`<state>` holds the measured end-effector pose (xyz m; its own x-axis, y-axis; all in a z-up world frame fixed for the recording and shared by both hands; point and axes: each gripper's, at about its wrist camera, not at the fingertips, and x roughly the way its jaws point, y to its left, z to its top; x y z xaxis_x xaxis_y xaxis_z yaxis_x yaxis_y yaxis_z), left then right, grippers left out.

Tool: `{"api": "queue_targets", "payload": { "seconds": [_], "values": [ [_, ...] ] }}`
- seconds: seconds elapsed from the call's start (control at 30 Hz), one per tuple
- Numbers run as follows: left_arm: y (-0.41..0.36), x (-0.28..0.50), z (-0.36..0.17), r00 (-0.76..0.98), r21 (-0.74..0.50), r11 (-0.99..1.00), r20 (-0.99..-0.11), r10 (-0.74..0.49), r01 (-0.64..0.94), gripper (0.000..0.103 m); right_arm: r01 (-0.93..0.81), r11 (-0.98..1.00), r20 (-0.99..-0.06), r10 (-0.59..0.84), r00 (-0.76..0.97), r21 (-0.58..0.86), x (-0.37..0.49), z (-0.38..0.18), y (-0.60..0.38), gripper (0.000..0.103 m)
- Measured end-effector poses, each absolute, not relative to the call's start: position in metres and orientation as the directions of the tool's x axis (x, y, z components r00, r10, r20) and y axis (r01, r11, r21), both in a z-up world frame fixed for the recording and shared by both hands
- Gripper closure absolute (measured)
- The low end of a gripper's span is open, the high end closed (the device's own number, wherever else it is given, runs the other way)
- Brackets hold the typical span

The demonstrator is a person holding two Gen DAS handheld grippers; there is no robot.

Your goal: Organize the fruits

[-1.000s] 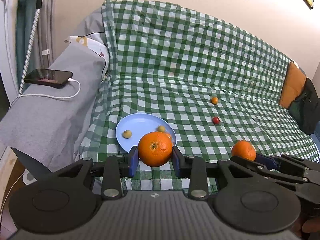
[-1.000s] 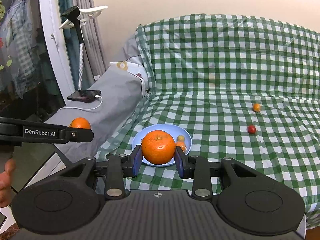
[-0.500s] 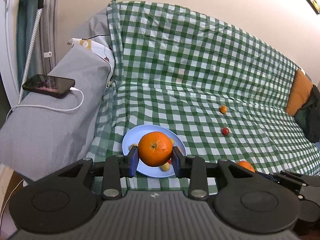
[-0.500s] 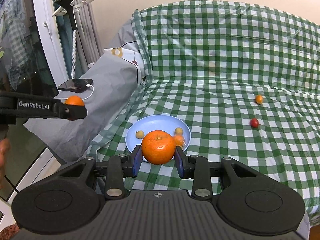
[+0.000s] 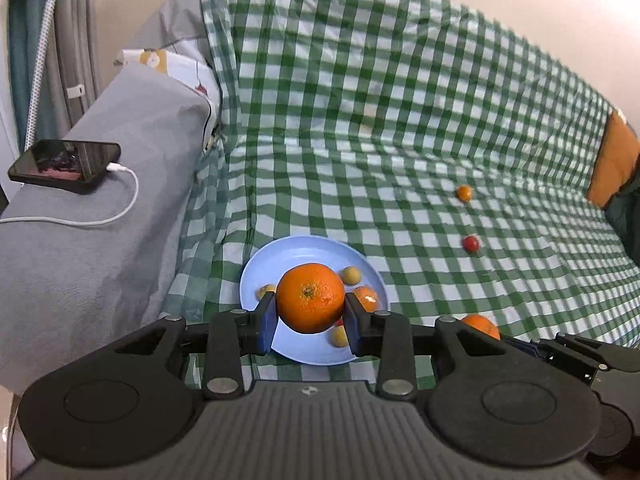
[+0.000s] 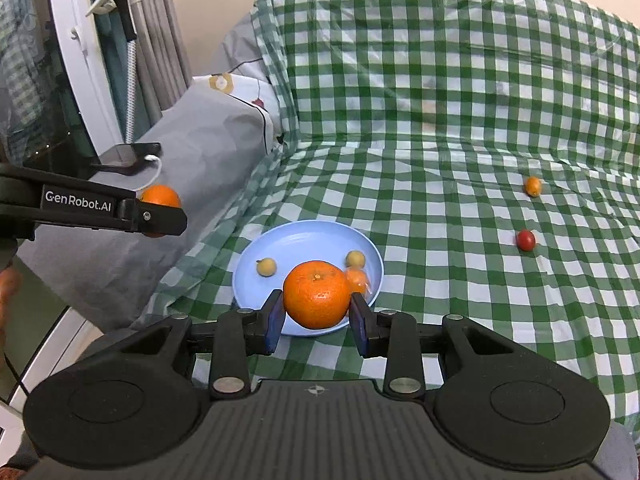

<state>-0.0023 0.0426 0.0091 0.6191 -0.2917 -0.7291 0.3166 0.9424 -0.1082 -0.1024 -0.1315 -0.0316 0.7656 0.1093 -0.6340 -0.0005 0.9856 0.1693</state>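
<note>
Left hand-held gripper (image 5: 310, 316) is pinching a round orange mandarin (image 5: 310, 297) above the light-blue round plate (image 5: 304, 250); right hand-held gripper (image 6: 316, 320) is pinching a second orange mandarin (image 6: 316, 294) over its near rim.

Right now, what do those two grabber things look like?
Both are matte black plastic. Each has two round discs on a ribbed base and two arms ending in blue pads. The left gripper and the right gripper match. White lettering on the side of the left one reads GenRobot.AI.
</note>
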Motion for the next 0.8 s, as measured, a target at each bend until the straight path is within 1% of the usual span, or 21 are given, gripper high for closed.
{"api": "queue_targets", "payload": {
  "seconds": [0.17, 0.57, 0.8],
  "values": [
    [0.031, 0.030, -0.007, 0.580, -0.078, 0.948, -0.775, -0.252, 0.308, 0.064, 0.014, 0.984, -0.654, 0.106, 0.749, 0.176, -0.075, -0.048, -0.137, 0.067],
    [0.013, 0.087, -0.049, 0.530, -0.030, 0.948, -0.823, -0.203, 0.316, 0.064, 0.024, 0.983, -0.703, 0.112, 0.702, 0.181, -0.017, -0.087, -0.136, 0.067],
    [0.011, 0.108, -0.069, 0.503, -0.030, 0.948, -0.842, -0.194, 0.316, 0.064, 0.002, 0.988, -0.717, 0.111, 0.688, 0.155, 0.006, -0.105, -0.128, 0.067]
  ]
}}
